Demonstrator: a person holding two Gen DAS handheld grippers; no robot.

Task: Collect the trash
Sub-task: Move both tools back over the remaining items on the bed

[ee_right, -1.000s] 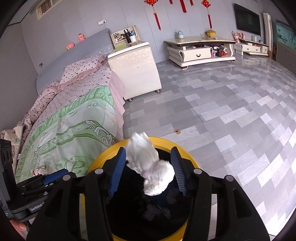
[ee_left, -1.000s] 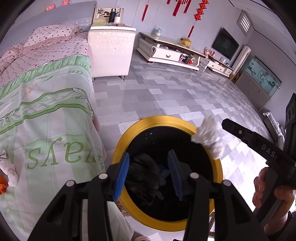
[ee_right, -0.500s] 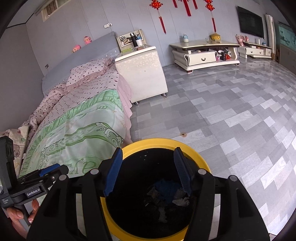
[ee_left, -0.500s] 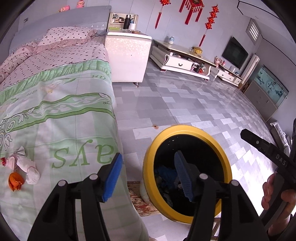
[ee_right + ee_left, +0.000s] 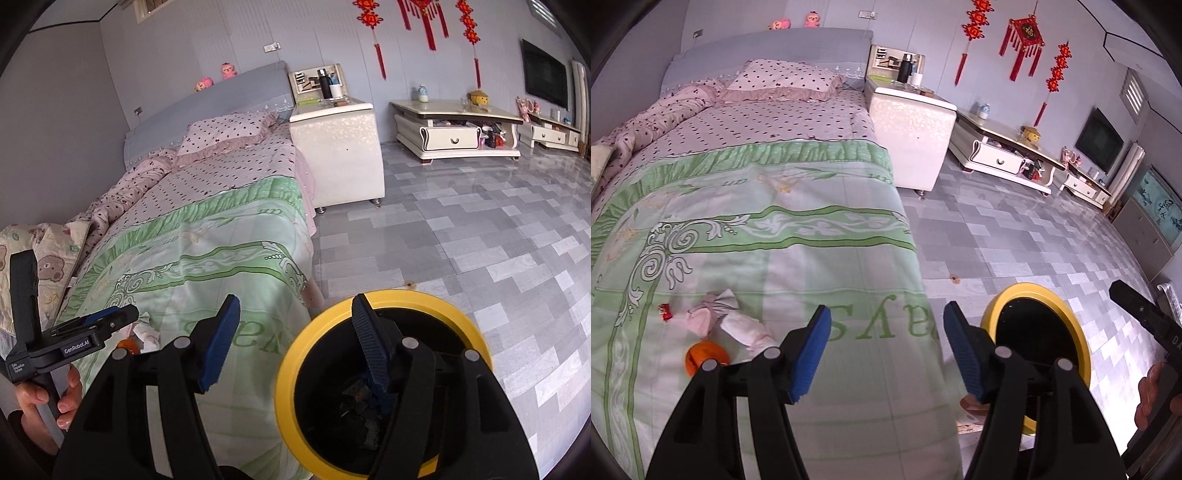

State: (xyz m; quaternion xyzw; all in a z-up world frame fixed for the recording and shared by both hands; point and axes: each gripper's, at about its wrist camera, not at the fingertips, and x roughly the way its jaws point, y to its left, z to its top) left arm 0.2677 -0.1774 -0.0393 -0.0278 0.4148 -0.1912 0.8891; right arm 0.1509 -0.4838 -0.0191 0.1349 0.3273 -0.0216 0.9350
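Crumpled white and pink tissues (image 5: 729, 319), an orange scrap (image 5: 706, 356) and a small red scrap (image 5: 665, 312) lie on the green-patterned quilt (image 5: 775, 229) at about 9 o'clock from my left gripper (image 5: 886, 347), whose blue-padded jaws stand wide apart and hold nothing. The yellow-rimmed bin (image 5: 384, 373) stands on the floor just beside the bed's foot, at 3 o'clock in the left view; dark trash (image 5: 360, 410) lies at its bottom. My right gripper (image 5: 293, 341) hangs over the bin's near rim, jaws spread and empty, one finger above the opening, the other above the quilt. Grey patterned tiles (image 5: 480, 229) run out to 1 o'clock, where a white low cabinet (image 5: 456, 134) stands under red knot ornaments (image 5: 1025, 40). A white bedside unit (image 5: 910, 131) sits against the bed at 12 o'clock, beside a polka-dot pillow (image 5: 783, 79).
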